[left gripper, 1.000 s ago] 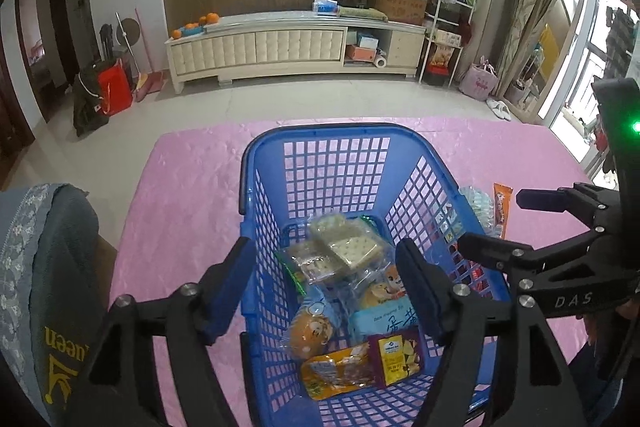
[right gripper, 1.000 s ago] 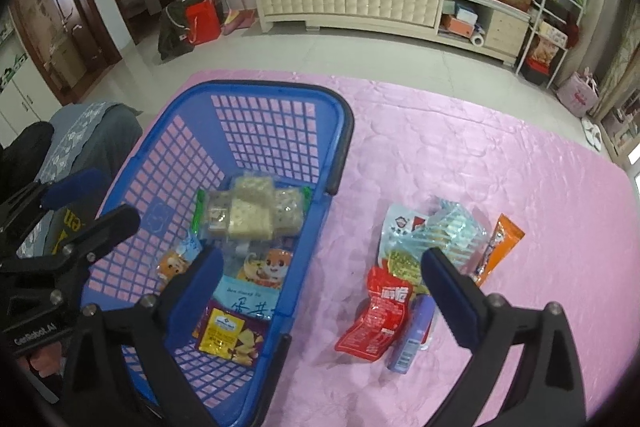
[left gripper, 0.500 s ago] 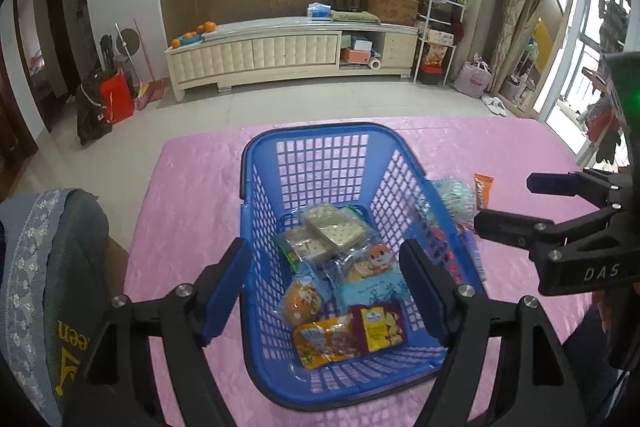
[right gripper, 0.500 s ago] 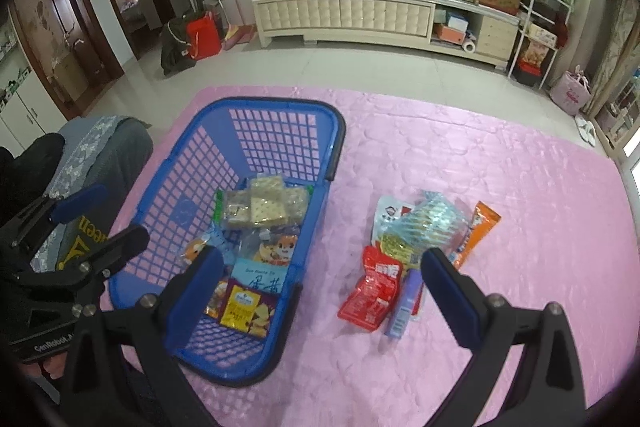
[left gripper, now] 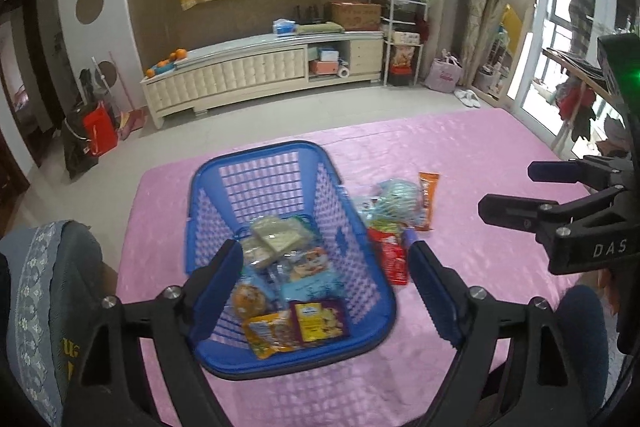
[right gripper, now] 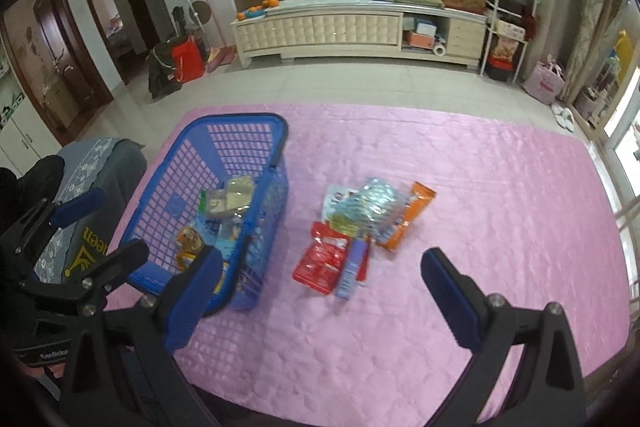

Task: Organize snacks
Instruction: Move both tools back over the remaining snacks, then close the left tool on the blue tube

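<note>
A blue plastic basket (left gripper: 264,157) (right gripper: 240,121) stands on the pink table and holds several snack packs, among them a yellow pack (left gripper: 318,321) and cracker packs (left gripper: 280,233). Right of it lies a loose pile: a red pack (right gripper: 322,261), a clear blue-green bag (right gripper: 370,203), an orange bar (right gripper: 412,215) and a blue stick (right gripper: 352,269). My left gripper (left gripper: 324,291) is open and empty, held above the basket's near end. My right gripper (right gripper: 320,295) is open and empty, above the table just in front of the pile.
The pink quilted tablecloth (right gripper: 480,187) covers the table. A grey chair back (left gripper: 48,287) stands at the table's left edge. A cream TV cabinet (right gripper: 340,27) lines the far wall across a tiled floor.
Both grippers have pulled back and risen away from the basket and the pile. They stay open and empty. The snacks have not moved.
</note>
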`<state>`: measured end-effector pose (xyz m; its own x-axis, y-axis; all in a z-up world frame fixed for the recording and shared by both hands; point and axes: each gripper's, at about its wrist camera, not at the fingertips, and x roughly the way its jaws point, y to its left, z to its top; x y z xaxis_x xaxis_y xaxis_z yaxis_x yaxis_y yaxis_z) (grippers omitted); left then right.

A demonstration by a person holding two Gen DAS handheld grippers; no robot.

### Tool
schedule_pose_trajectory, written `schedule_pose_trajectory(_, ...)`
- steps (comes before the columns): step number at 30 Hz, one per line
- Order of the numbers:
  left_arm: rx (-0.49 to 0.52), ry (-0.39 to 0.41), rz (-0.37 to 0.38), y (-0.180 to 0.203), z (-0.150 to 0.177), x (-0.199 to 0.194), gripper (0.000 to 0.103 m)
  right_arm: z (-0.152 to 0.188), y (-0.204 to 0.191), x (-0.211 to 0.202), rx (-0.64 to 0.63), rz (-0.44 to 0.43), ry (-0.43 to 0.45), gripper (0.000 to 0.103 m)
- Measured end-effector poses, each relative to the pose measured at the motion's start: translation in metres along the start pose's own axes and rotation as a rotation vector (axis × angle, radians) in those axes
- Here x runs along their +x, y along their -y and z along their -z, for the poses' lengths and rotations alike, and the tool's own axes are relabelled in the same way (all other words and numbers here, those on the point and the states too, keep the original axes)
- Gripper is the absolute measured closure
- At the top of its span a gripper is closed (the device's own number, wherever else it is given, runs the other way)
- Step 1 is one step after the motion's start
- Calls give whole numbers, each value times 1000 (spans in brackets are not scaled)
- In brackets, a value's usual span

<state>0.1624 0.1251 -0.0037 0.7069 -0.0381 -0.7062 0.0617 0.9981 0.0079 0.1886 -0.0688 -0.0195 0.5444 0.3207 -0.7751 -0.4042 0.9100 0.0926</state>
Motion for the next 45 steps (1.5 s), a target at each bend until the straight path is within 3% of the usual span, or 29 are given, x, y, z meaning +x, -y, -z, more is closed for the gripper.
schedule_pose_trajectory(15,76,-81,64,86,1,35,20,29,71,-6,69,22,-7,2)
schedule_pose_trajectory(23,70,-117,82,107,1,66,21,40,98,4,65,22,-10,2)
schedule_pose_trajectory(33,90,-186,-6,126,8,116,52,49,124,35,102,16,-27,2)
schedule_pose_trajectory(37,69,-215,-28,124,10,137,55,51,131,56,115,2,-59,2)
schedule_pose_trajectory(40,79,-215,-88,124,8,148,56,51,133,70,113,-10,-79,2)
schedule_pose_trajectory(45,70,-246,-78,121,7,168,56,49,136,92,120,-23,-102,2)
